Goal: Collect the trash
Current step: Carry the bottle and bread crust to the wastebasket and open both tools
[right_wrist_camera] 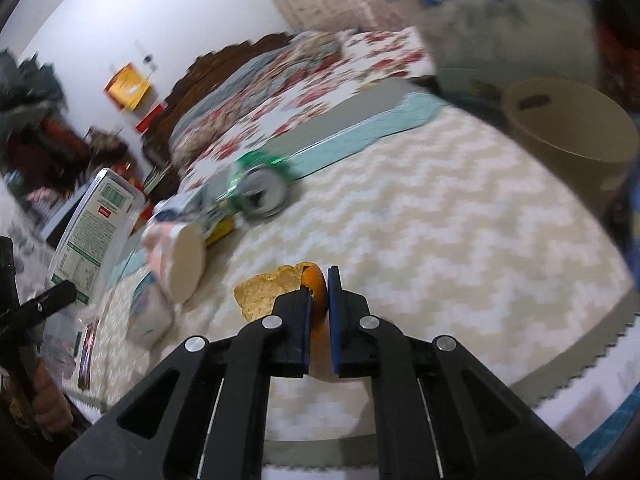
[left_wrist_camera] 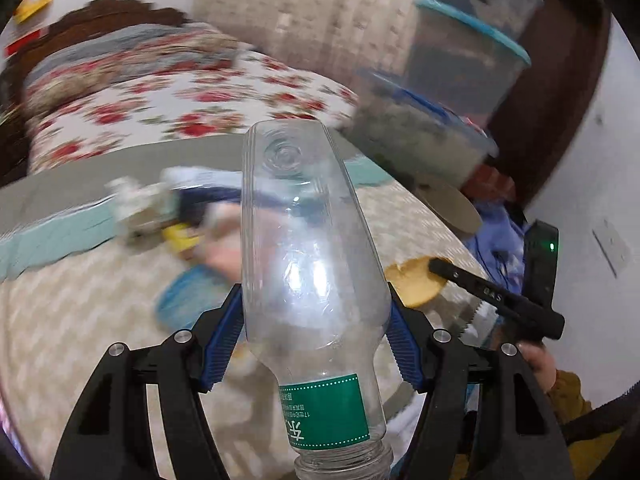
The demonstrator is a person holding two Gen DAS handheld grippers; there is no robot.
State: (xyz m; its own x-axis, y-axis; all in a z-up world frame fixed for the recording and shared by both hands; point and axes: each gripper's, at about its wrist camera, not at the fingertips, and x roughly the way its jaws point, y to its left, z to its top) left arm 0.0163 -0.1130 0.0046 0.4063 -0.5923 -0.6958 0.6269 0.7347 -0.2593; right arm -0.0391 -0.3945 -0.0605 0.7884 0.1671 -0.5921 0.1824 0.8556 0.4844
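We grip one clear plastic bottle (left_wrist_camera: pixel 312 264) in the left claw (left_wrist_camera: pixel 312 344); its green label (left_wrist_camera: pixel 324 412) carries print too small for us to read. Our right claw (right_wrist_camera: pixel 319 300) is pinched shut on one orange peel (right_wrist_camera: pixel 312 288) above the bench (right_wrist_camera: pixel 440 264). Only the right view shows the green can (right_wrist_camera: pixel 256 192), the carton (right_wrist_camera: pixel 96 224) and the beige bin (right_wrist_camera: pixel 572 136).

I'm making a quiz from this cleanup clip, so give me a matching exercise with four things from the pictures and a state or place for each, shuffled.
Things:
1. clear bottle
2. orange peel
3. green can
4. tan bin

States:
A. lying on its side on the zigzag cloth
B. pinched in the right gripper
C. standing open at the table's far edge
D. clamped neck toward the camera in the left gripper

Pairs: 1-D, 2-B, 3-A, 4-C
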